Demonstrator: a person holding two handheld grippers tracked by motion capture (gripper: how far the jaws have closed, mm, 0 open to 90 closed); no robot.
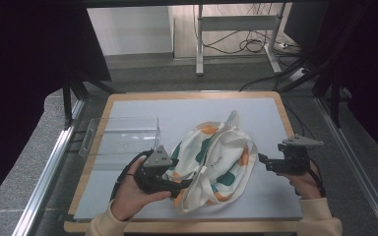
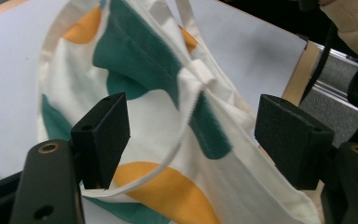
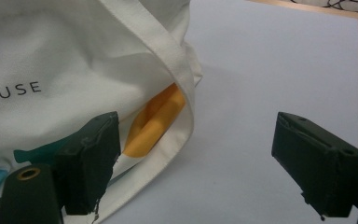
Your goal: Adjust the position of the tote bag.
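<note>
Both grippers flank a printed tote bag (image 1: pixel 211 160) lying crumpled at the frame's centre on the grey mat (image 1: pixel 177 110); the left gripper (image 1: pixel 174 184), jaws spread wide, straddles the bag's lower-left edge and strap (image 2: pixel 144 175); the right gripper (image 1: pixel 263 161) waits wide open just beside its right edge; this looks like the approach before grasping; next, each needs to close on fabric.
</note>
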